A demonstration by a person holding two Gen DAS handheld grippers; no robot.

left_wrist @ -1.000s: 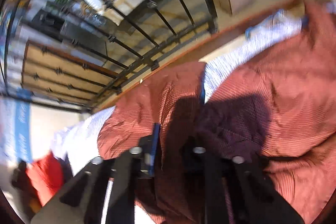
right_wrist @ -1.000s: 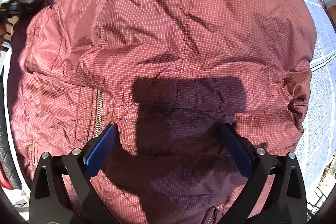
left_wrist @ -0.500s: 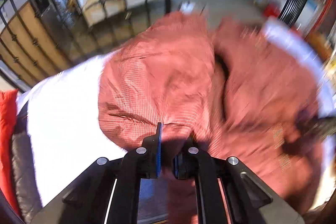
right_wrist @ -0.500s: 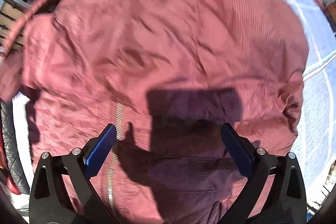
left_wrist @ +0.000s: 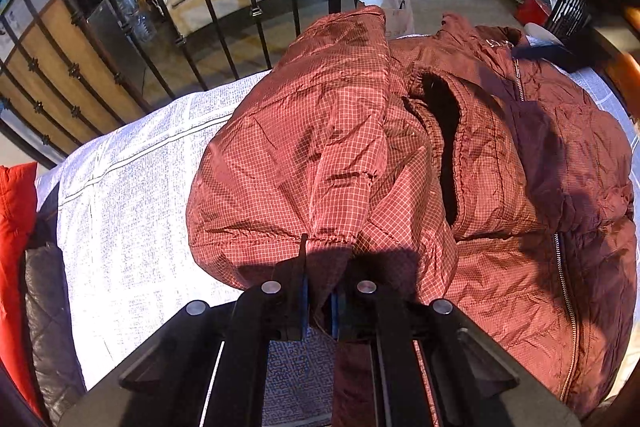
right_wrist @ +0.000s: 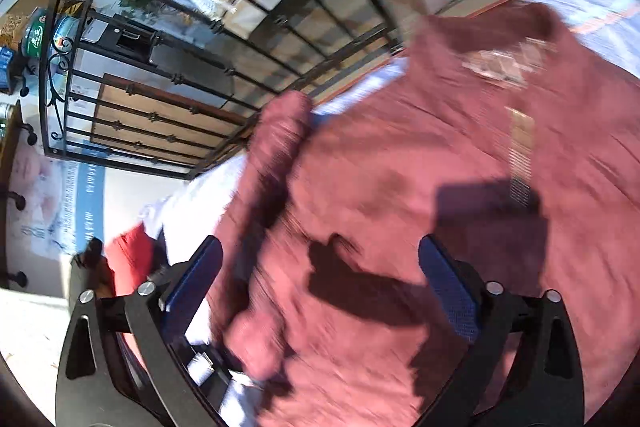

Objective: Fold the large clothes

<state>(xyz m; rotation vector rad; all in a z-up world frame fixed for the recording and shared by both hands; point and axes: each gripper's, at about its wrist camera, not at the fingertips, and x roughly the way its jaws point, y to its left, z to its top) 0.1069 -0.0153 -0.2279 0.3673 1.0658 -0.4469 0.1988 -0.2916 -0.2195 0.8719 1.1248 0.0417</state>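
The left gripper [left_wrist: 319, 301] is clamped on the cuff of a sleeve [left_wrist: 320, 163] of the maroon jacket [left_wrist: 520, 211]; its blue pads are nearly together with the fabric pinched between them. The sleeve runs directly ahead of this gripper, folded across the jacket body. The body spreads ahead and to the right, its zipper [left_wrist: 564, 291] on the right side. The jacket lies on a white bed cover [left_wrist: 132, 195], which shows bare to the left of the gripper.

The right gripper [right_wrist: 320, 291] stands wide apart above the jacket [right_wrist: 400, 227]; its jaws have just been closing slightly, with nothing pressed between the pads. This view is blurred. The fabric lies ahead of and beneath the fingers.
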